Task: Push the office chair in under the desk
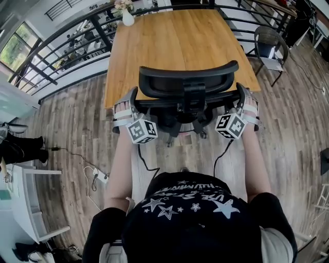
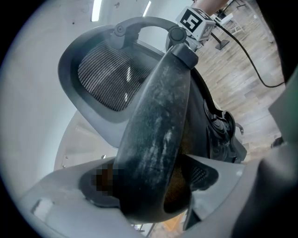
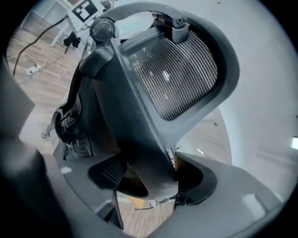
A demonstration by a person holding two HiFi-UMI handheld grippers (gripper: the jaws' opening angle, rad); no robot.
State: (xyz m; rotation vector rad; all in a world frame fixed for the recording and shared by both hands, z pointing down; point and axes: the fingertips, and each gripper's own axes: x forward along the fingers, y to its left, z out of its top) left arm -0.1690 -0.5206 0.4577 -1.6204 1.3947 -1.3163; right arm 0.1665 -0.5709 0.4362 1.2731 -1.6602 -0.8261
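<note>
The office chair (image 1: 187, 85) stands in the middle of the head view, its black back and headrest against the near edge of the wooden counter (image 1: 175, 41); the back overlaps that edge in the picture, and the seat is hidden below it; parts of the chair's base show just under the back.

The left gripper (image 1: 132, 101) holds the left side of the chair's back, the right gripper (image 1: 240, 98) the right side, at about the same height; each marker cube sits just below its gripper. In the left gripper view the dark curved edge of the back fills the gap between the fingers (image 2: 205, 174), which are closed onto it, with the mesh headrest (image 2: 109, 81) at upper left. In the right gripper view the fingers (image 3: 104, 172) stand fairly wide and clamp the same kind of frame edge on both sides; the headrest mesh lies at upper right.

A white vase with flowers (image 1: 127, 15) stands on the counter's far left corner; a black railing (image 1: 67, 46) runs across the upper left; a second chair (image 1: 270, 43) stands at upper right; a power strip with its cable (image 1: 100, 177) lies on the wooden floor (image 1: 77, 128) at lower left.
</note>
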